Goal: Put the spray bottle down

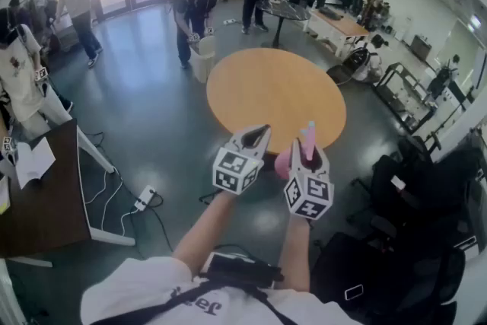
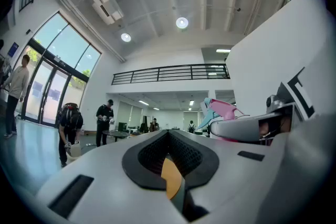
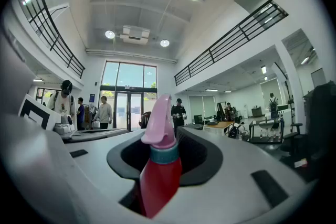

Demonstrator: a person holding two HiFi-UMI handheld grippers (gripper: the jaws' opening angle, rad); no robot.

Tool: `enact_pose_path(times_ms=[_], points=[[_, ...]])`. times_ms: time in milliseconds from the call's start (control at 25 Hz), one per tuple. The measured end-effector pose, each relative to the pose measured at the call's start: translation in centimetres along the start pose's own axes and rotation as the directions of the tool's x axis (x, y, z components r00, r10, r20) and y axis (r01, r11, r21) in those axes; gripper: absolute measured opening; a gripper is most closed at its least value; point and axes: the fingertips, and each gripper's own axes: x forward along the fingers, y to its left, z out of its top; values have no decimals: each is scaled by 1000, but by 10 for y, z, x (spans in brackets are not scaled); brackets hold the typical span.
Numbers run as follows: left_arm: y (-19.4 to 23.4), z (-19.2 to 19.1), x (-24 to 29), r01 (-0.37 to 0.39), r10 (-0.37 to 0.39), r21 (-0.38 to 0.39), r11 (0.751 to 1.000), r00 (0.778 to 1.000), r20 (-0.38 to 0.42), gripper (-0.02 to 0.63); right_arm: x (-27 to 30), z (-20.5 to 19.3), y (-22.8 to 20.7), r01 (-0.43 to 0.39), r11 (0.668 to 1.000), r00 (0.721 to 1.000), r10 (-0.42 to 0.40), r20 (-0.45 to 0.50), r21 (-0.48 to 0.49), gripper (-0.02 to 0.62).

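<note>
A spray bottle [image 1: 284,162] with a red body and a pink trigger head stands upright between the jaws of my right gripper [image 1: 305,151], which is shut on it. In the right gripper view the bottle [image 3: 159,176] fills the gap between the jaws of that gripper [image 3: 173,136], gripped just below its teal collar. My left gripper [image 1: 259,135] is level beside it on the left, shut with nothing held. The left gripper view shows those jaws [image 2: 169,138] together and the bottle's pink head [image 2: 224,109] off to the right. Both grippers are near the round orange table's [image 1: 266,91] front edge.
Several people stand at the back of the room, one bent over a white bin [image 1: 203,62]. A dark desk [image 1: 42,198] with papers is at the left, and a power strip [image 1: 144,198] lies on the floor. Black chairs and bags [image 1: 426,194] crowd the right.
</note>
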Motion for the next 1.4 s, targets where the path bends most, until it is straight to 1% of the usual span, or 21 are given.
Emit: enact_pose_path(times_ms=[240,440,680,920,1160,1280,1400], points=[[2,-4,6,-9,9,-20,1000,1000,-5,11,2,1,-8,8,1000,1000,-8,-8,-2,154],[-14,-11,20,4,-5,-38,999,1000,-9,11,-4,-1,-24,13,1000,1000,-13,-14,4,155],[-38,-25,35,24,-25,-37,999,999,-24,11,-13,-10,-46,14,1000,1000,-14,-5,26,158],[-38,-39,47,16,-19,-48,999,999,-47,11,-7,-20,-61,17,999,1000,-16,-16,40,158],[-25,-47,91,32,-35,-55,998,998,-46,11,26,-22,-75,17,999,1000,-17,-10,28,158],[-3,-48,123,-7,7,-10,1000,999,-42,11,59,-24,-84,29,999,999,-29,-19,13,158],[26,-33,167,-29,29,8,1000,1000,10,11,108,-17,-104,44,999,999,-44,-16,5,158]])
